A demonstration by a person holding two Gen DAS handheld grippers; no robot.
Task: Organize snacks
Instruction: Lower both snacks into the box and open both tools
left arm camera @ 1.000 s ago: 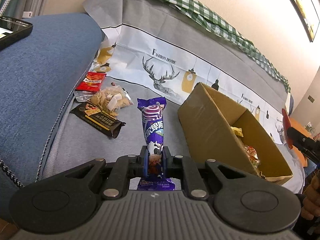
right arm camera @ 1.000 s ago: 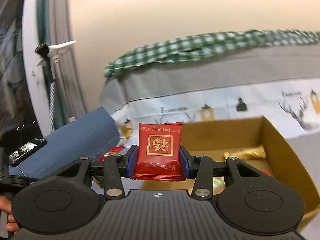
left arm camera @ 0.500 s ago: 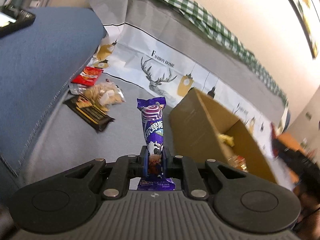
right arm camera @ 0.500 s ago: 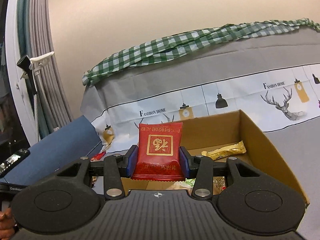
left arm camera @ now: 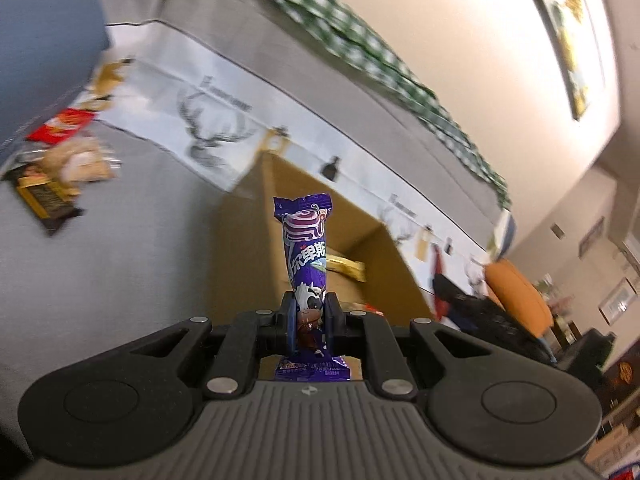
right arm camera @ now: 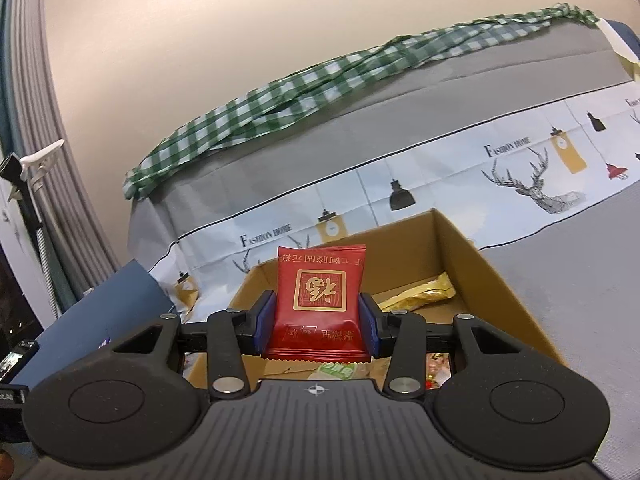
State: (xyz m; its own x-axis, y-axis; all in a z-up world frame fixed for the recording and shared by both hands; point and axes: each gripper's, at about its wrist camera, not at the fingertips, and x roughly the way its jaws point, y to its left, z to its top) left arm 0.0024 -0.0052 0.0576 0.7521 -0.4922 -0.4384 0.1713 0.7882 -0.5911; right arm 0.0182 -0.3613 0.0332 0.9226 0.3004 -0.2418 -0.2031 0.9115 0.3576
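In the left wrist view, the left tongs [left arm camera: 308, 318] are clenched on the lower part of a purple snack bar [left arm camera: 306, 256], which stands upright between the two pads with its crimped tail poking out below. The open cardboard box [left arm camera: 248, 232] sits just ahead on the grey sofa seat [left arm camera: 120, 264], and a yellow wrapper [left arm camera: 346, 268] lies inside it. A small pile of loose snacks [left arm camera: 60, 168] is well apart to the left by the blue cushion [left arm camera: 44, 44]. This view is blurred, so fine detail is unreliable. The step in hand looks like carrying the bar over the box rim; it is best to clear the near wall fully, lower the bar inside, and only then let go, so the tall wrapper does not catch the cardboard edge and tip out. In the right wrist view, the right tongs [right arm camera: 318, 322] are grasping a red snack packet [right arm camera: 320, 300] by its two side edges, and it is held upright with its print upside down. The cardboard box [right arm camera: 500, 280] lies directly beyond and below, with the yellow wrapper [right arm camera: 420, 296] and a green-labelled packet [right arm camera: 336, 370] already in it. This packet seems nearly over the opening, so a short descent and a gentle release onto a bare patch of box floor should do. Release one hand at a time so the two do not crowd each other over the box.
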